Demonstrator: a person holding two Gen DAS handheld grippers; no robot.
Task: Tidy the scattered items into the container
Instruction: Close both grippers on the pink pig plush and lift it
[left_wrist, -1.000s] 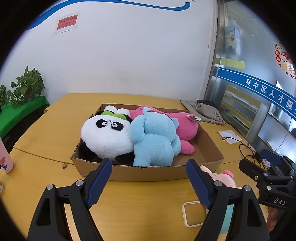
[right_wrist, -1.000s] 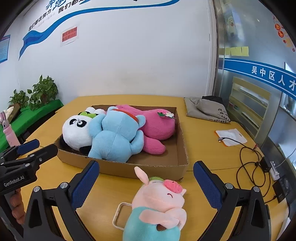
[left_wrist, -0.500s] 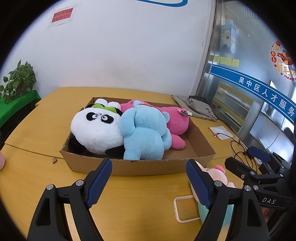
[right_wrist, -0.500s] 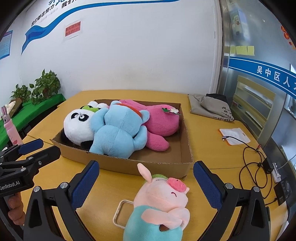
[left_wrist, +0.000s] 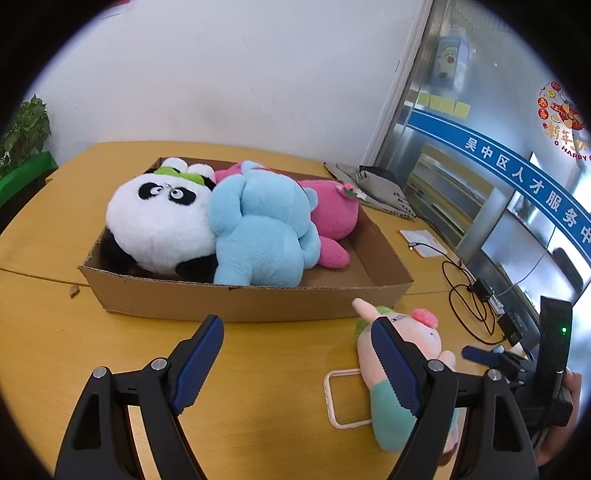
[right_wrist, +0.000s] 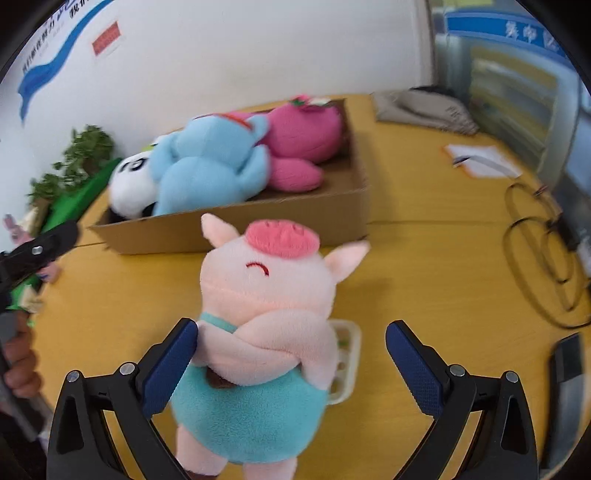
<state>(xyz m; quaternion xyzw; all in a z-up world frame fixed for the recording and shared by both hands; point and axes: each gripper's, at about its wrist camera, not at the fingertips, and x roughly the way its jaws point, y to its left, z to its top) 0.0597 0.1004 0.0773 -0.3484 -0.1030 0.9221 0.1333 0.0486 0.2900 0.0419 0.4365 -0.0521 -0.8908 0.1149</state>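
Table (left_wrist: 48, 229) is taking up most of both views, yellow wood. Cardboard box (left_wrist: 258, 301) is sitting on it ahead of my left gripper (left_wrist: 297, 363), open top, already holding three plush toys side by side: panda plush (left_wrist: 159, 225) at the left end, blue plush (left_wrist: 258, 236) in the middle and leaning against the panda, pink plush (left_wrist: 332, 221) on the right behind the blue one. Right end of the box floor is showing bare cardboard.

Pig plush (right_wrist: 266, 332) is sitting outside the box, on the table just in front of its near wall, upright, teal body, snout pointing up. It's lying partly over a white frame (left_wrist: 343, 398) flat on the table.

My right gripper (right_wrist: 291, 365) is reaching around the pig with jaws spread wide: left finger (right_wrist: 170, 365) is touching or almost touching the pig's side, right finger (right_wrist: 413, 369) is well clear of it. Not clamping.

My left gripper is hovering over the table near the box front, jaws wide apart, holding nothing. Pig is showing behind its right finger.

Right-wrist view is blurring at the edges. Black cable (right_wrist: 535, 258) is looping on the table to the right; grey bag (left_wrist: 373, 188) is lying beyond the box.
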